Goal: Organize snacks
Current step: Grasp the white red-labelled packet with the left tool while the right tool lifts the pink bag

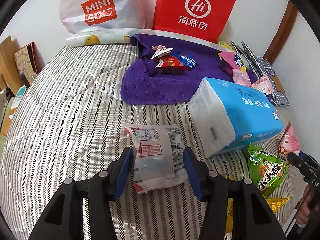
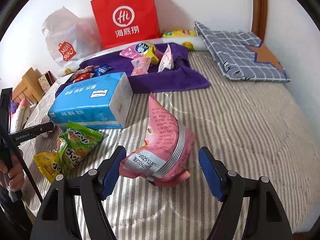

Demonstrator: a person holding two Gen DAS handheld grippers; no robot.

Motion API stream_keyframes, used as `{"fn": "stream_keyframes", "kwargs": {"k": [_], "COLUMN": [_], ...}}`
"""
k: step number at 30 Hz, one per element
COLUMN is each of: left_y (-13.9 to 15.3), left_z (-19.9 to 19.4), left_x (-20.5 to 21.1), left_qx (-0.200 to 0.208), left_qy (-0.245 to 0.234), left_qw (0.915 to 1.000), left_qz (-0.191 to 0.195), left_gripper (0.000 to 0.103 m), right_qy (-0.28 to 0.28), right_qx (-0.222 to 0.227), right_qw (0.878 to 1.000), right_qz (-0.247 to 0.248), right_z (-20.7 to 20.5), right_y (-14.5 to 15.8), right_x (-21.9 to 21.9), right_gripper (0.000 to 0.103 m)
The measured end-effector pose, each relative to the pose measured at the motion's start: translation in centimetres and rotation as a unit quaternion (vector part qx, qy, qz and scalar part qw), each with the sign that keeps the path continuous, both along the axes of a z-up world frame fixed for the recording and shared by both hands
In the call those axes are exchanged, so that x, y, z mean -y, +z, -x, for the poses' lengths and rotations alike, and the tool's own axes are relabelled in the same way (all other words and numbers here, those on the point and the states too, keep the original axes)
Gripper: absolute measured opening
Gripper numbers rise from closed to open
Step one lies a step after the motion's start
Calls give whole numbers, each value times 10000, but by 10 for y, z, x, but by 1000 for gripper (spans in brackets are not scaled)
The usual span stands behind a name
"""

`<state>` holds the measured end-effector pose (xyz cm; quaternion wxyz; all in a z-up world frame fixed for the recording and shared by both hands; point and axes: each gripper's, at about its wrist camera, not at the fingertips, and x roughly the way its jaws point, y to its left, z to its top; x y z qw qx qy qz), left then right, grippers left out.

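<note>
white snack packet (image 1: pixel 158 156) lies on the striped bed (image 1: pixel 60 110) between the left hand-held gripper (image 1: pixel 158 170)'s parted pads; right hand-held gripper (image 2: pixel 161 172) gapes around a pink bag (image 2: pixel 164 140), not touching.

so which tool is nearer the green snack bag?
Right. The right tool straddles the pink bag, with the green snack bag just beside its left finger. The left tool sits farther off, around the white packet.
</note>
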<state>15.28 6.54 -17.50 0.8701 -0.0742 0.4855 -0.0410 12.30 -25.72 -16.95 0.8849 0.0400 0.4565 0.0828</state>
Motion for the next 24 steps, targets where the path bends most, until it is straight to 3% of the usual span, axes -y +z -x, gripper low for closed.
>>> {"fn": "stream_keyframes", "kwargs": {"k": [2,6,8,10,12,14,24], "left_y": [-1,-5,-5,-3,-2,-1,7], "left_z": [0,1,2,1,0,1,18], "left_x": [6,24,28,25,22,17,0], "left_qx": [17,145,221,237,262,257,307], "left_qy": [-186,-210,-217,-213,-195,-184,-123], "left_qw": [9998,9967,9957,9963,9966,9976,9994], "left_qz": [-83,-767,-873,-795,-759,-613,-44], "left_gripper": [65,65,62,57,50,50,46], "right_qy": [-2,33,33,28,-33,-65,-64], "right_qx": [-50,-156,-73,52,95,119,353], "right_qw": [10000,9999,9997,9995,9994,9995,9993], "right_qz": [-60,41,214,316,342,290,94], "right_z": [-5,-13,-12,-10,-9,-9,1], "right_y": [-5,-16,-19,-19,-20,-19,-2], "right_x": [-4,-13,-19,-20,-18,-14,-6], "right_gripper": [74,74,74,74,63,57,56]}}
